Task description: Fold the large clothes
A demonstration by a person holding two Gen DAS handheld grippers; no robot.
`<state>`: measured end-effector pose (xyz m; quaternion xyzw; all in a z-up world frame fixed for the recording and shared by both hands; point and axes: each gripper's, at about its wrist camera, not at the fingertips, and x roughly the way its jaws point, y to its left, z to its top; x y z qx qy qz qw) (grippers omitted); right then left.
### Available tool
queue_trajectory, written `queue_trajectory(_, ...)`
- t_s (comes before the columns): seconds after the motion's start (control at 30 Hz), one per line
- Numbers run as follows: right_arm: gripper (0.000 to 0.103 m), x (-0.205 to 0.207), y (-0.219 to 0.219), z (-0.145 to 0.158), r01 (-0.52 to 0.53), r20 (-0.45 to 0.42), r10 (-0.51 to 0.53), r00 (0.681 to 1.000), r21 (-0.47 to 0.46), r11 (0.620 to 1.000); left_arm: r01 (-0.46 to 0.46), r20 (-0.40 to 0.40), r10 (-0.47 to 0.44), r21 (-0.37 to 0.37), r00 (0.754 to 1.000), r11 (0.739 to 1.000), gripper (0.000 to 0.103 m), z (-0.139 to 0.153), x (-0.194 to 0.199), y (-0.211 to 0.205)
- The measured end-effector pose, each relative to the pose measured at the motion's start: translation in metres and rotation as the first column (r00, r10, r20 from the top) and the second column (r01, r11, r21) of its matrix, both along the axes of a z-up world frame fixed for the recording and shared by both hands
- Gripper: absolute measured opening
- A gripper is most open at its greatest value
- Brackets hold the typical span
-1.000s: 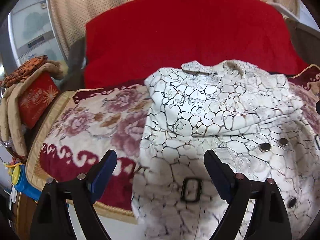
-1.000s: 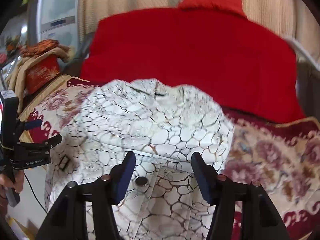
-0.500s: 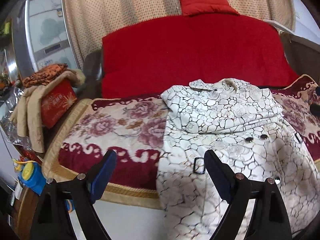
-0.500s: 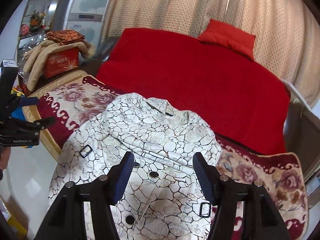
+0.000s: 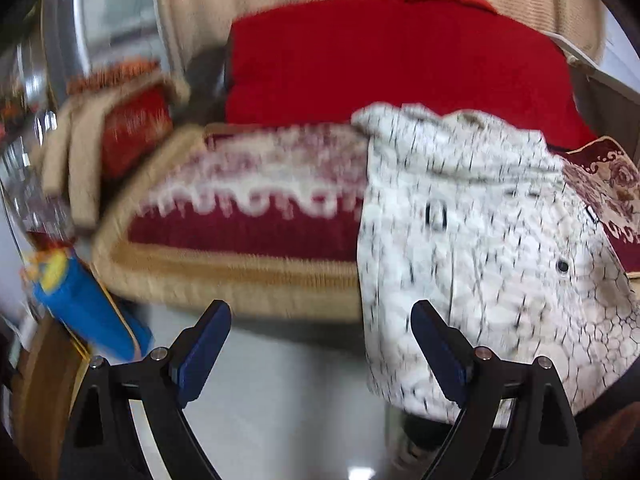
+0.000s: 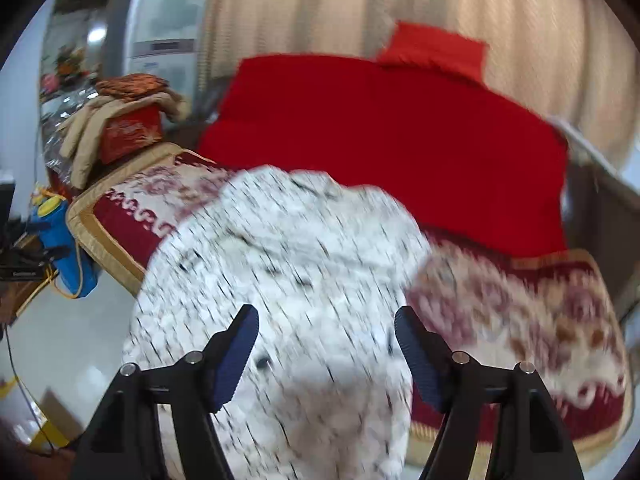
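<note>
A white coat with a black crackle print, dark buttons and a buckle lies over the front edge of a bed, its lower part hanging toward the floor. In the right wrist view the coat fills the middle, blurred by motion. My left gripper is open with nothing between its blue pads, off to the left of the coat and over the pale floor. My right gripper hangs over the coat's lower part; its jaws are opening and hold nothing.
The coat rests on a maroon floral blanket with a gold border, in front of a red bedspread. A stack of folded cloth and a red box stands at the left, with a blue container below it. Curtains hang behind.
Both grippers have drawn back from the bed, so the coat looks smaller and its hanging hem shows. The left view has slid left, off the coat and over the floor. The right jaws stand wider.
</note>
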<state>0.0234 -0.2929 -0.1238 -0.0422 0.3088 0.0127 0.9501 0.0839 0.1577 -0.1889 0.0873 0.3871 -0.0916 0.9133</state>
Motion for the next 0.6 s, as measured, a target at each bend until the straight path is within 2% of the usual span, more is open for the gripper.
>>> queue_trajectory(0.13,0.074,-0.020,-0.043,-0.039,0.101,-0.113,-0.089,0.990,0.105,0.989,-0.019,-0.086,0.018,-0.018,0.996,1.000,0.092,-0.044,-0.002,0.009)
queue_trajectory(0.2,0.074,-0.029,-0.062,-0.056,0.154,-0.168,-0.127,0.978,0.161,0.975,-0.023,-0.128,0.015,-0.054,0.992,0.998,0.092,-0.064,-0.001,0.014)
queue_trajectory(0.27,0.074,-0.037,-0.078,-0.072,0.211,-0.218,-0.166,0.962,0.203,0.956,-0.020,-0.176,-0.003,-0.129,0.984,0.991,0.092,-0.086,0.003,0.022)
queue_trajectory(0.43,0.074,-0.047,-0.104,-0.092,0.293,-0.280,-0.210,0.937,0.295,0.909,-0.031,-0.179,-0.006,-0.204,0.984,0.978,0.091,-0.120,0.020,0.028)
queue_trajectory(0.6,0.074,-0.042,-0.113,-0.100,0.334,-0.318,-0.226,0.921,0.344,0.877,0.059,-0.182,-0.135,-0.371,0.974,0.927,0.092,-0.146,0.049,0.017)
